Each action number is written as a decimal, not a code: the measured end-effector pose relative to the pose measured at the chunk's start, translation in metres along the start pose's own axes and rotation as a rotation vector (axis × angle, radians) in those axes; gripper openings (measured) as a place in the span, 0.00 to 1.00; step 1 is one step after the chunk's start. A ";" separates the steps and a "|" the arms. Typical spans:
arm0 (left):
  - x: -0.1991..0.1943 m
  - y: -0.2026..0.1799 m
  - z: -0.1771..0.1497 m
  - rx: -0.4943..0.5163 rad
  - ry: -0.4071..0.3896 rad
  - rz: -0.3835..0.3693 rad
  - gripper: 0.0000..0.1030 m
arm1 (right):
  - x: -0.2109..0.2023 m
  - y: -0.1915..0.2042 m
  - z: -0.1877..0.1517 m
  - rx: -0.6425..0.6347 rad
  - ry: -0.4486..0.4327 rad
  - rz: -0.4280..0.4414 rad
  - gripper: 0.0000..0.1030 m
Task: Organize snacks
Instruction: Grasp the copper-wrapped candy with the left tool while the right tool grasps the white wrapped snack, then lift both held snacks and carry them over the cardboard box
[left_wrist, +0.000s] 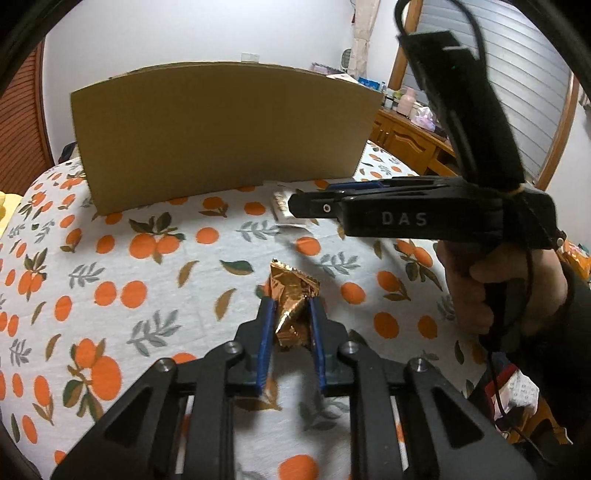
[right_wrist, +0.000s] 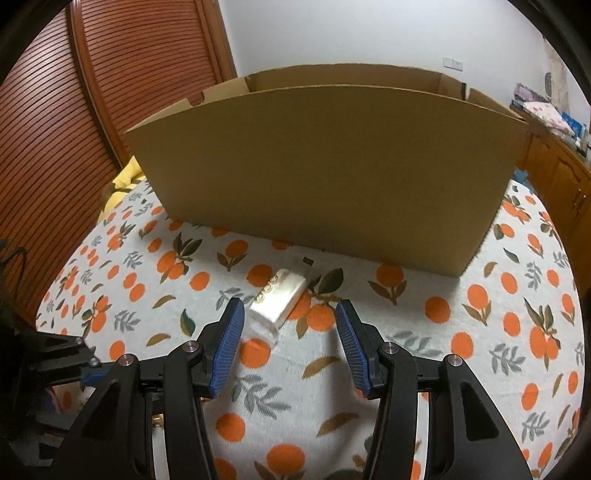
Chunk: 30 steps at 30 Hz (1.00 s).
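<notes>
White walls (right_wrist: 369, 29), slatted wooden door (right_wrist: 74, 110), wooden cabinets (left_wrist: 406, 136), orange-print tablecloth (right_wrist: 480, 332).

A home bedroom is showing here: an orange-print bedsheet (right_wrist: 480, 332) is covering the bed, with louvred wooden wardrobe doors (right_wrist: 74, 129) and a cluttered wooden dresser (left_wrist: 406, 136) standing nearby.

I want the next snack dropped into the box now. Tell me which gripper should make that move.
Left. The left gripper is shut on the gold wrapper snack, ready to carry to the cardboard box. The right gripper is open, holding nothing, above the white packet.
</notes>
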<state>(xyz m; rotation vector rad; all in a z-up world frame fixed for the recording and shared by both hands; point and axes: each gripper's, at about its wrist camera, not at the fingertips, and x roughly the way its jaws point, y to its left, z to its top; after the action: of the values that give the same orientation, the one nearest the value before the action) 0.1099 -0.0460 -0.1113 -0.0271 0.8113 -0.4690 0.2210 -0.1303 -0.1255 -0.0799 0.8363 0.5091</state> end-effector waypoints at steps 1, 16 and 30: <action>-0.001 0.003 0.000 -0.003 -0.003 0.002 0.16 | 0.004 0.000 0.002 -0.001 0.009 -0.003 0.50; -0.026 0.029 0.005 -0.040 -0.058 0.035 0.15 | 0.029 0.018 0.011 -0.094 0.069 -0.066 0.20; -0.045 0.041 0.032 -0.035 -0.131 0.045 0.15 | -0.006 0.001 0.002 -0.051 0.006 -0.001 0.19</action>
<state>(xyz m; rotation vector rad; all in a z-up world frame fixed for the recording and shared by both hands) 0.1221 0.0044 -0.0658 -0.0711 0.6900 -0.4066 0.2190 -0.1310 -0.1199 -0.1285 0.8290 0.5294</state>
